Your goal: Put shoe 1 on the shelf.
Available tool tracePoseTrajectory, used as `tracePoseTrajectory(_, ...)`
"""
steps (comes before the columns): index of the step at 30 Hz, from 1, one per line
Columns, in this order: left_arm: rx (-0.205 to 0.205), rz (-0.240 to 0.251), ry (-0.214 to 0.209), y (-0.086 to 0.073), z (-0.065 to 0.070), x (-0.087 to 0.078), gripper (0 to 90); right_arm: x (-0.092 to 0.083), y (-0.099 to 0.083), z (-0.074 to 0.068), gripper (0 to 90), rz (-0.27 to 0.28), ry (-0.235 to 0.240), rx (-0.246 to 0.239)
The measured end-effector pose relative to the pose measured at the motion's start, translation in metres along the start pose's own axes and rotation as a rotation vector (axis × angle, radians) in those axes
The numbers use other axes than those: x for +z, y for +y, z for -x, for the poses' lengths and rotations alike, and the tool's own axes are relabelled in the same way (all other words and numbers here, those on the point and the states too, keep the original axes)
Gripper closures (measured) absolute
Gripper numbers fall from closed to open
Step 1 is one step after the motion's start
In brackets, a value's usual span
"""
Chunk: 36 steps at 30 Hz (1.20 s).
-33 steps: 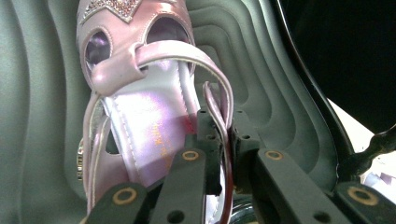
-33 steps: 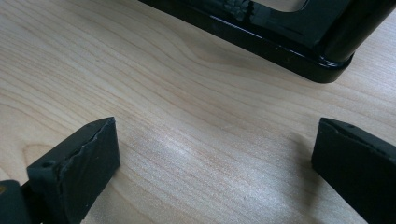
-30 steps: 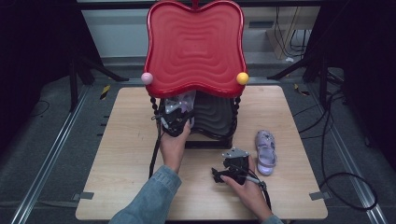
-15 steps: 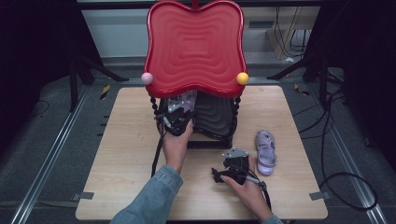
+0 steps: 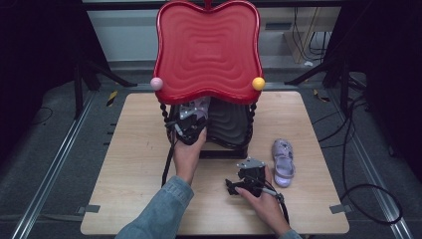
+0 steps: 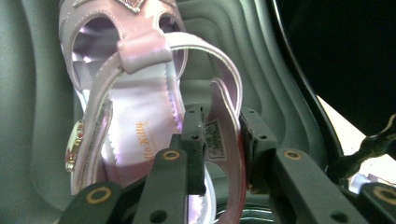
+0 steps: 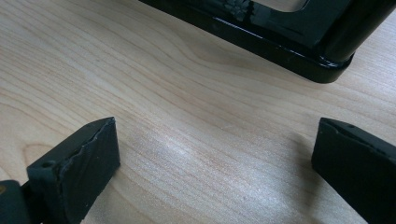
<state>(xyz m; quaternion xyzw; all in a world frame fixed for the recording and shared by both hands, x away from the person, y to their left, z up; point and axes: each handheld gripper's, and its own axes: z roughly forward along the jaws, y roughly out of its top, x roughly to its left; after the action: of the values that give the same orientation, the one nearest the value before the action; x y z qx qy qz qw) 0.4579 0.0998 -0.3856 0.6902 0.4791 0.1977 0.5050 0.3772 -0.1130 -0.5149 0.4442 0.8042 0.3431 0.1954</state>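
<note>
Now your left tongs (image 6: 224, 154) are easing apart off the pink sandal's (image 6: 135, 116) heel strap; right tongs (image 7: 210, 172) wait apart—withdraw next.

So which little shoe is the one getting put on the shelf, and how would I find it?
Find the big red wavy top of the rack at the back of the wooden table. On the dark shelf just below it lies a shiny lilac sandal, its heel strap between the left gripper's jaws, which have just been opening. The other sandal lies out on the bare table.
</note>
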Motion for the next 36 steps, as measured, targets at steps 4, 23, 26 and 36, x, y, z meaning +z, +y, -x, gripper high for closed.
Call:
tracePoseTrajectory(4, 0.023, 0.009, -0.008, 0.002, 0.004, -0.005, 63.1, 0.0, 0.0, 0.0, 1.3, 0.001, -0.001, -0.003)
tracePoseTrajectory(23, 0.143, 0.028, -0.025, 0.005, 0.01, -0.057, 38.2, 0.0, 0.0, 0.0, 1.3, 0.001, 0.0, -0.001)
tracePoseTrajectory(26, 0.145, 0.028, -0.038, 0.002, 0.01, -0.065, 36.6, 0.0, 0.0, 0.0, 1.2, 0.0, -0.001, -0.001)
tracePoseTrajectory(36, 0.148, 0.0, -0.094, -0.009, 0.003, -0.09, 27.3, 0.0, 0.0, 0.001, 1.2, 0.0, -0.006, 0.006)
